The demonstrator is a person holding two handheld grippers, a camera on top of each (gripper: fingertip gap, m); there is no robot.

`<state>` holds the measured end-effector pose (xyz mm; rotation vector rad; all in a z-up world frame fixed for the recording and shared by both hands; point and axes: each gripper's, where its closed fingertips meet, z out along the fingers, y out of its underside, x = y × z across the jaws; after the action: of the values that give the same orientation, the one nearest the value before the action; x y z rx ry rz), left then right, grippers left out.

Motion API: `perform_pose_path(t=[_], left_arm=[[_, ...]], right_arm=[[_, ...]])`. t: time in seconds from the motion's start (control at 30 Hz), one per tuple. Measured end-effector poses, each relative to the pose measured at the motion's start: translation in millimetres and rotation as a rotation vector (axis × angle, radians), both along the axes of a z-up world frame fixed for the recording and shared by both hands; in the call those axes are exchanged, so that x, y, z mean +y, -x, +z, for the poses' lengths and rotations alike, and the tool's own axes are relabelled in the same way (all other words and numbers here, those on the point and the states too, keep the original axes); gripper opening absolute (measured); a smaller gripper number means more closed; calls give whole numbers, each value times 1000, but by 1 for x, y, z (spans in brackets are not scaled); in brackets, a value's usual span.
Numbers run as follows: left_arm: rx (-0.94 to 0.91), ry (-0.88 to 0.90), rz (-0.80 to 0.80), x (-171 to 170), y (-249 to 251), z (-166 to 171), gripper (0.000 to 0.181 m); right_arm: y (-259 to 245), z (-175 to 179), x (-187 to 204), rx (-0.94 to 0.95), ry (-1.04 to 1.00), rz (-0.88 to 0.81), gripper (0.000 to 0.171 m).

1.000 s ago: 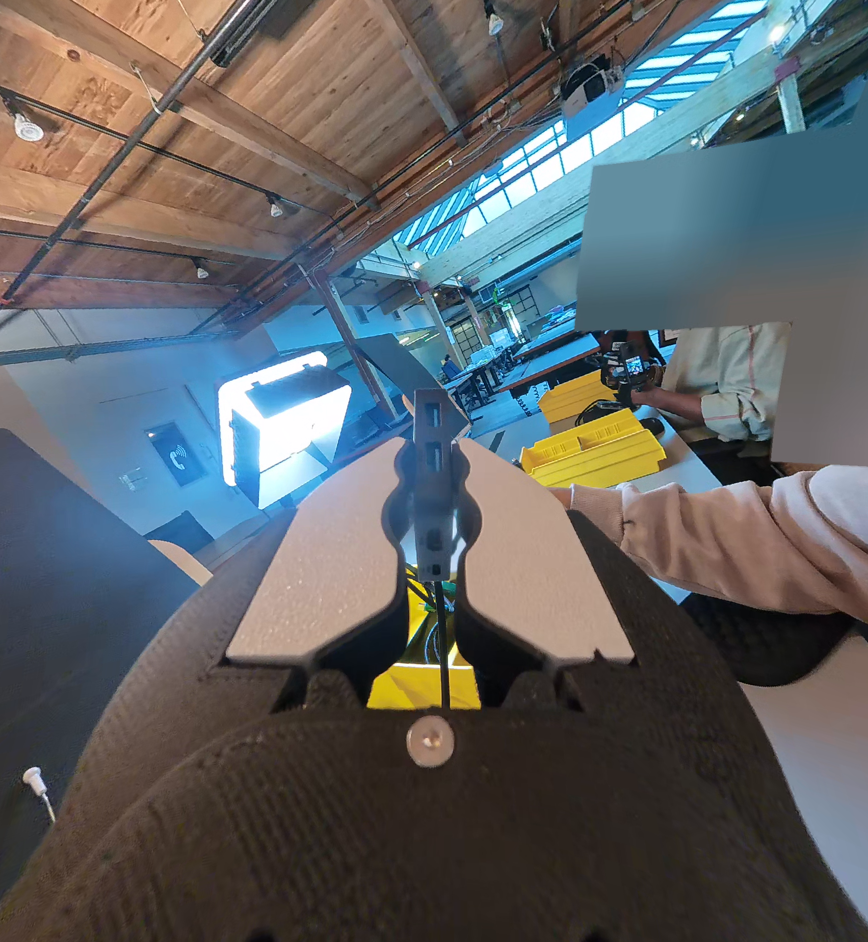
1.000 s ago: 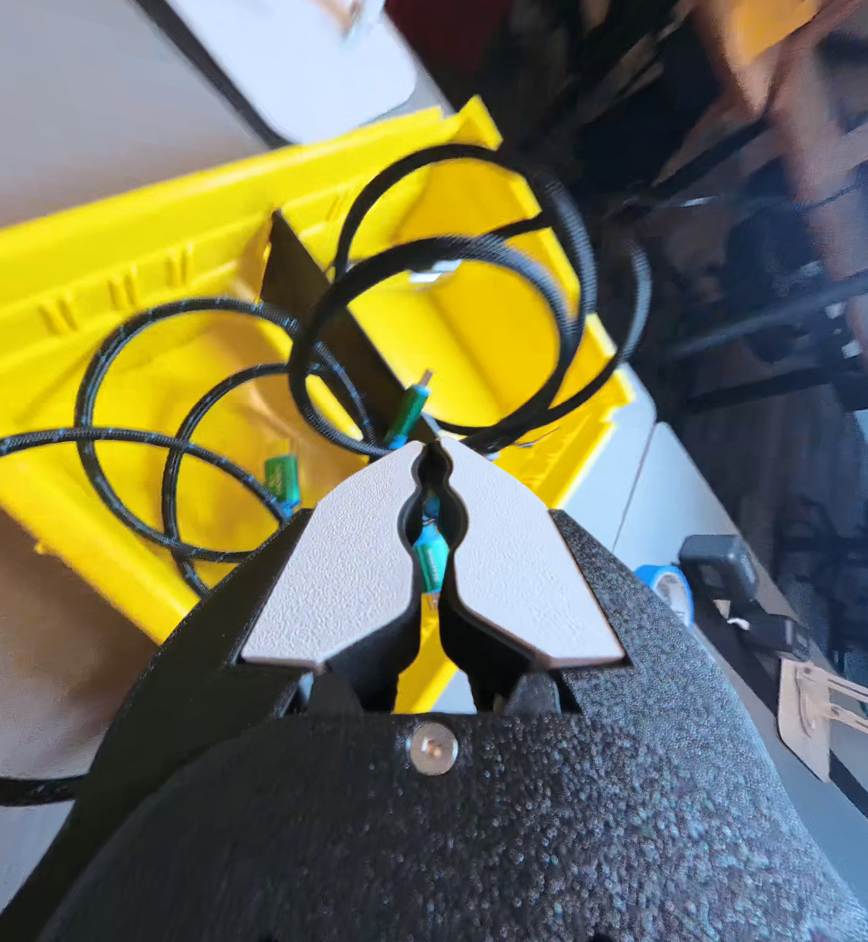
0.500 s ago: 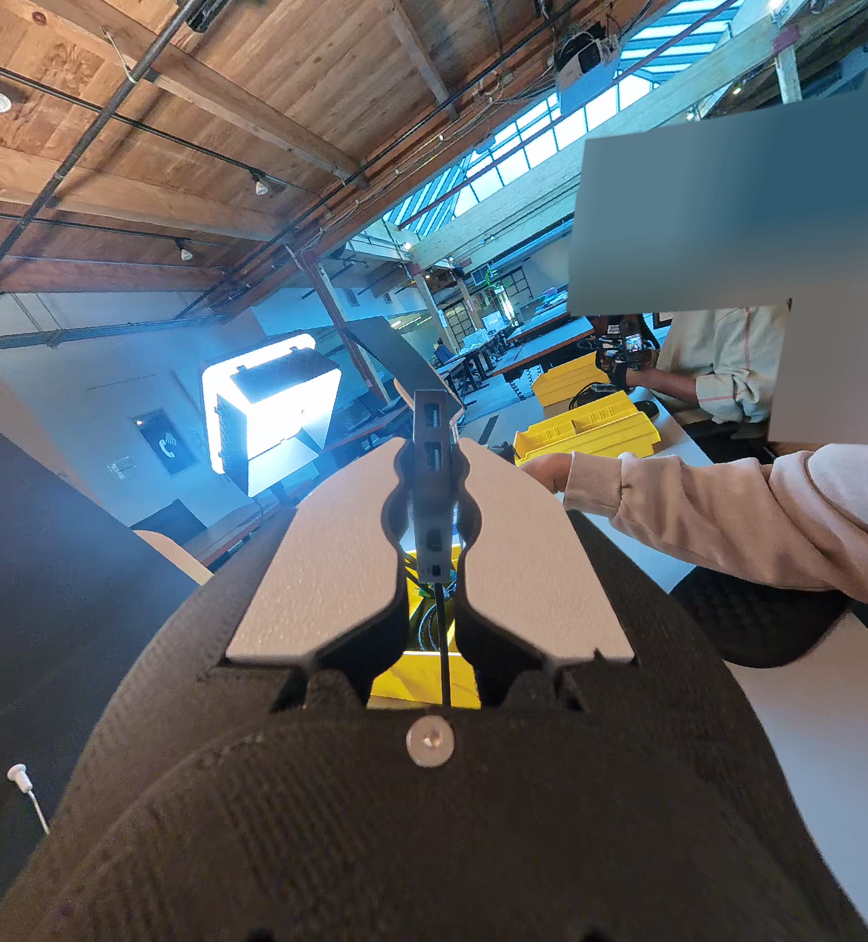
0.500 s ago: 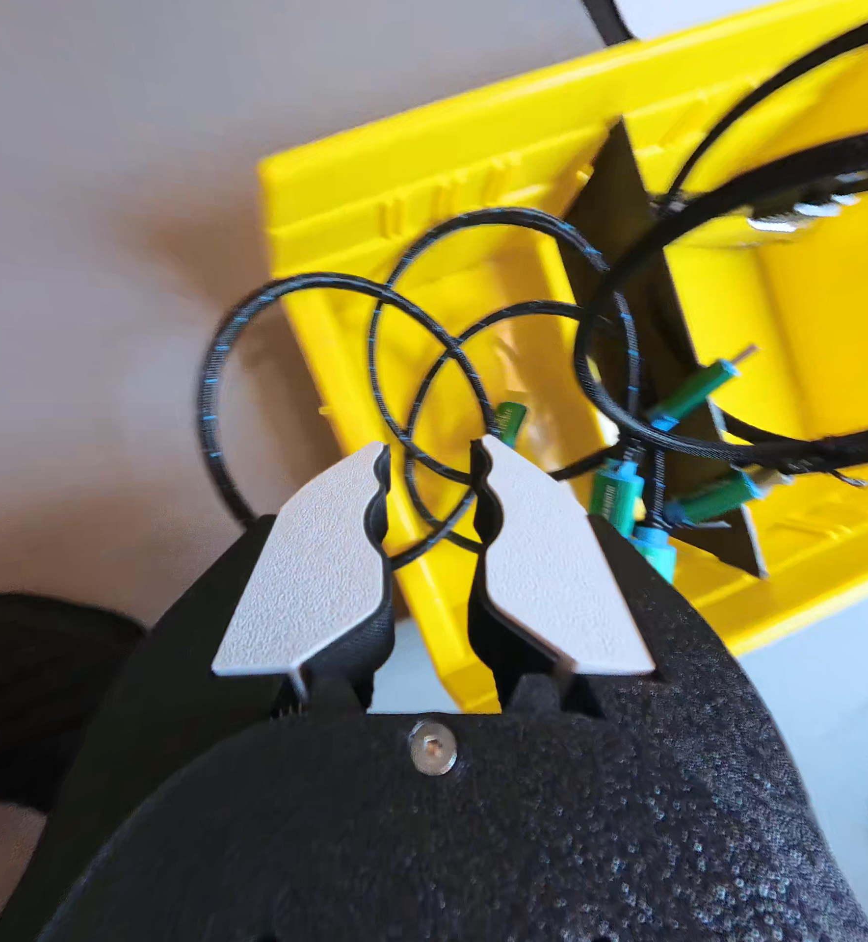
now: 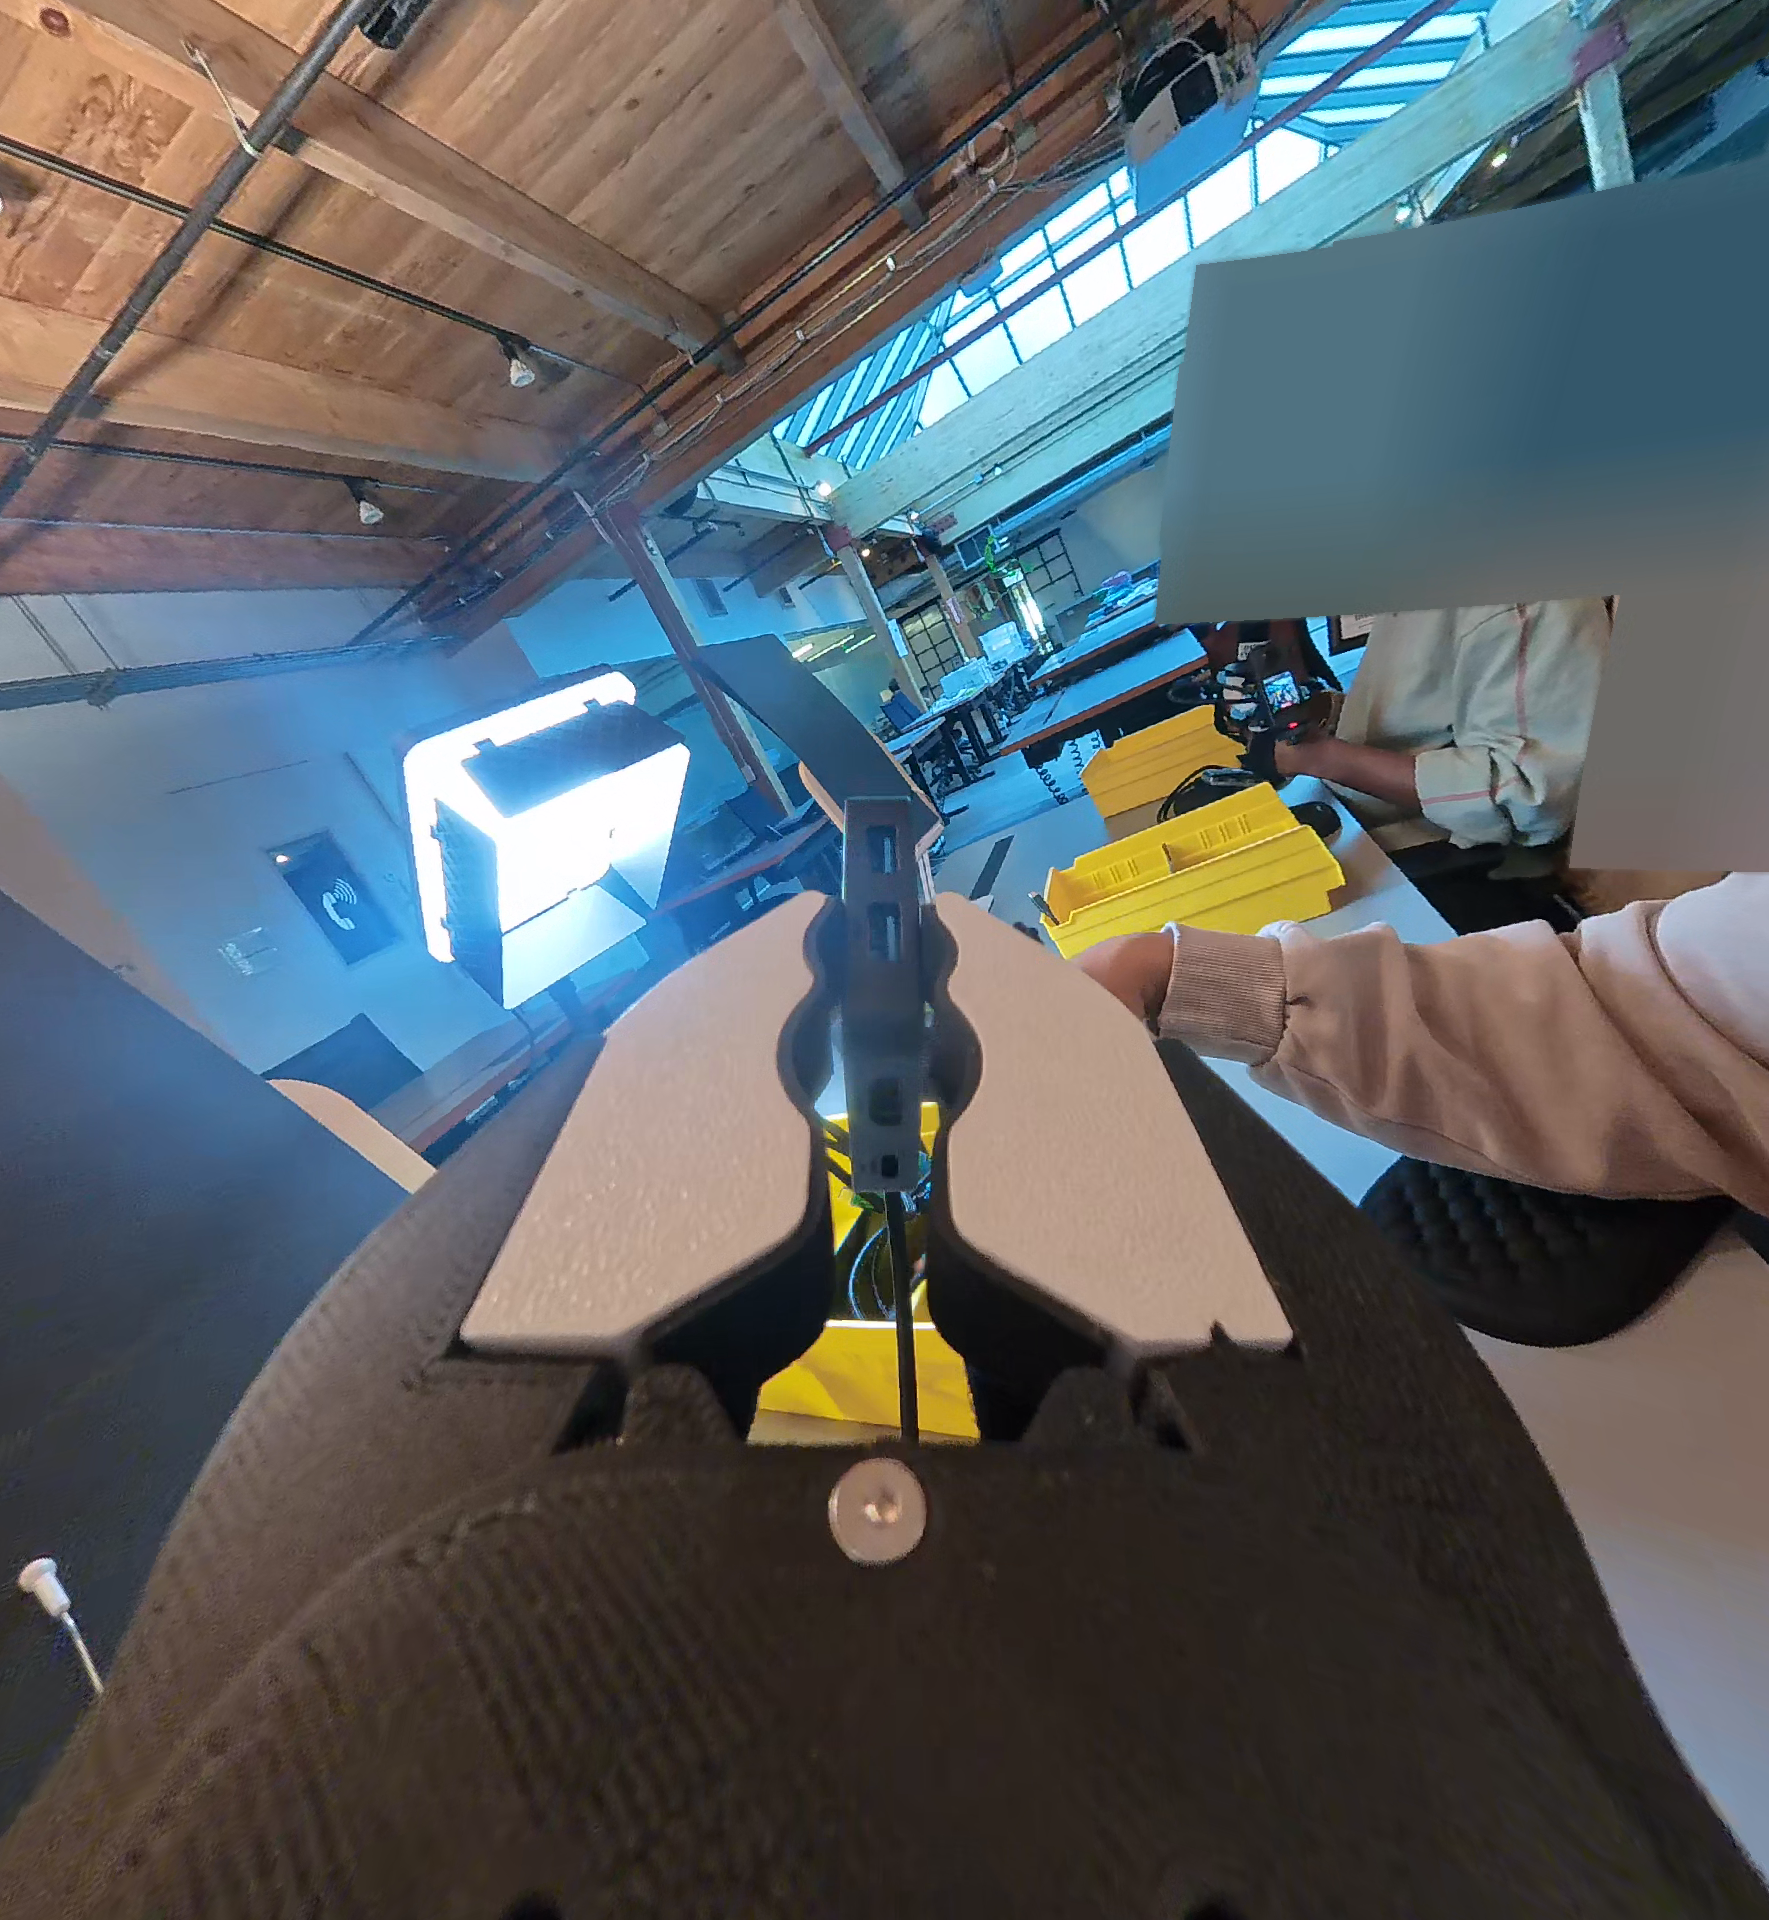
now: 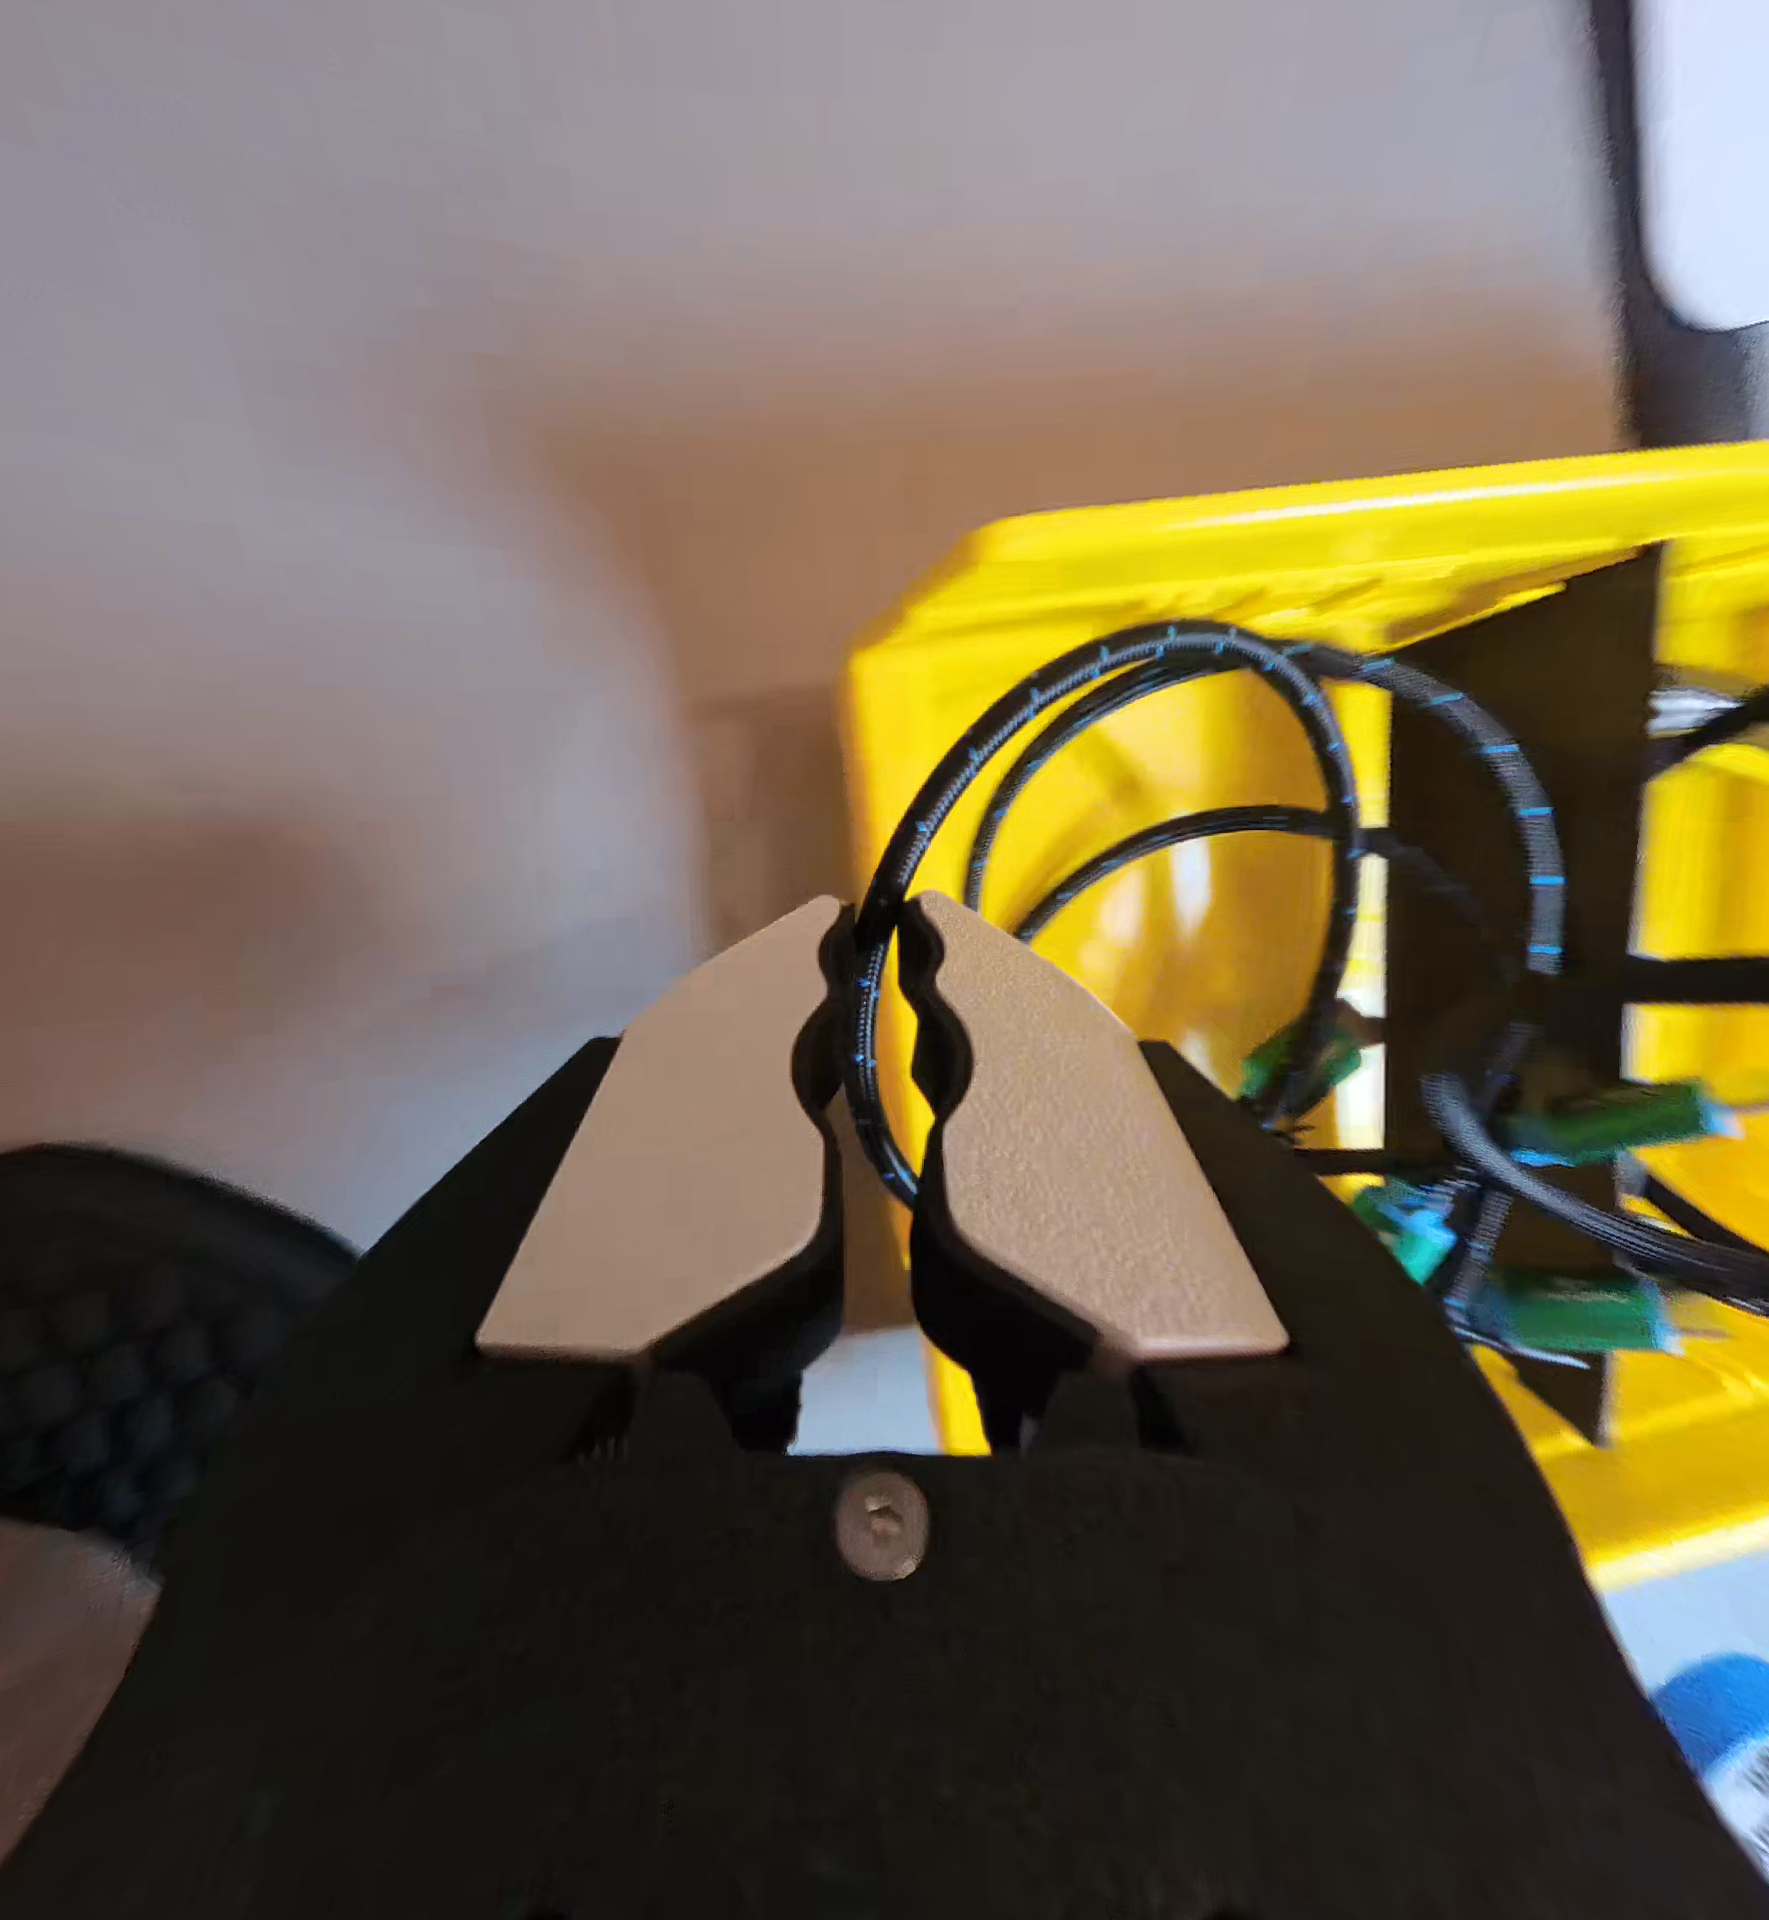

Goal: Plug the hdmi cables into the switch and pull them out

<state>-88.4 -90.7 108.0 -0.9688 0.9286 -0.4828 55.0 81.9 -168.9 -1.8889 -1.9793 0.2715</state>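
Switch up in the left claw, cable in the right

Left claw (image 5: 881, 997) clamps the dark switch (image 5: 882, 935) upright; right claw (image 6: 878, 966) pinches a braided HDMI cable (image 6: 875, 1081) looping from the yellow bin (image 6: 1223, 582) holding green-plugged cables (image 6: 1607, 1127), on the tabletop (image 6: 340, 416).

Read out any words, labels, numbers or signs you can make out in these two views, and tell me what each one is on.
Dark wall sign: a white picture symbol only, no words legible.
Small pale plate beside it: too small to read.
Blue tape roll: its print is blurred, unreadable.
Switch and cable: no readable marks.
Nothing can be quoted.
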Motion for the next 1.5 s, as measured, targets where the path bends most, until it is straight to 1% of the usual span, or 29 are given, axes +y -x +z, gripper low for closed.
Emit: perform_pose_path(t=[0.03,0.1,0.13,0.27,0.33,0.37,0.43,0.47,0.53,0.63,0.67,0.7,0.77,0.83,0.9,0.93,0.97,1.0,1.1,1.17,1.23,1.3,1.37,1.43,1.5], left_arm=[[-5,0,0,0,1,1,14],[-10,1,-2,0,2,1,14],[-11,1,-2,0,2,1,14],[3,6,-3,2,-2,-2,14],[12,6,-2,2,-4,-3,14],[13,5,-2,2,-4,-3,14],[9,5,-6,1,-3,-3,14],[5,5,-9,1,-2,-2,14],[-2,6,-26,2,-1,-3,14],[-10,19,-84,3,-6,-9,14],[-6,35,-95,6,-10,-13,14],[4,51,-100,10,-14,-18,14],[38,78,-118,15,-25,-31,15],[68,104,-160,17,-38,-43,15],[100,125,-183,20,-49,-55,15],[120,135,-184,22,-54,-62,15],[138,143,-183,24,-58,-68,14],[148,147,-203,23,-62,-72,14],[169,159,-208,25,-67,-79,14],[194,158,-169,30,-66,-83,15],[167,129,-123,35,-60,-78,16],[109,136,-111,37,-50,-68,12],[60,124,-78,40,-37,-57,10],[40,115,3,49,-23,-52,4],[36,106,108,61,-8,-49,0]], right_arm=[[3,8,9,44,-43,-23,8],[6,17,22,101,-106,-61,9],[7,16,25,102,-120,-67,9],[10,-15,30,9,-119,-60,12],[11,-22,32,-13,-121,-59,22],[13,-19,30,5,-113,-52,29],[15,1,19,80,-86,-28,35],[18,19,12,150,-87,-7,36],[31,68,-8,365,-113,70,36],[54,150,-62,725,-179,263,36],[58,170,-82,813,-189,324,36],[60,182,-102,864,-178,386,36],[63,191,-128,890,-158,466,36],[67,191,-129,872,-211,459,39],[70,185,-130,847,-198,466,42],[70,182,-131,842,-187,475,38],[70,178,-131,829,-177,486,28],[70,174,-128,799,-191,488,15],[63,170,-127,773,-168,517,14],[56,178,-124,820,-158,515,13],[46,188,-111,864,-180,472,14],[33,201,-87,927,-248,375,14],[15,221,-57,1036,-327,247,14],[-6,237,-19,1124,-444,65,14],[-31,245,22,1164,-585,-148,14]])
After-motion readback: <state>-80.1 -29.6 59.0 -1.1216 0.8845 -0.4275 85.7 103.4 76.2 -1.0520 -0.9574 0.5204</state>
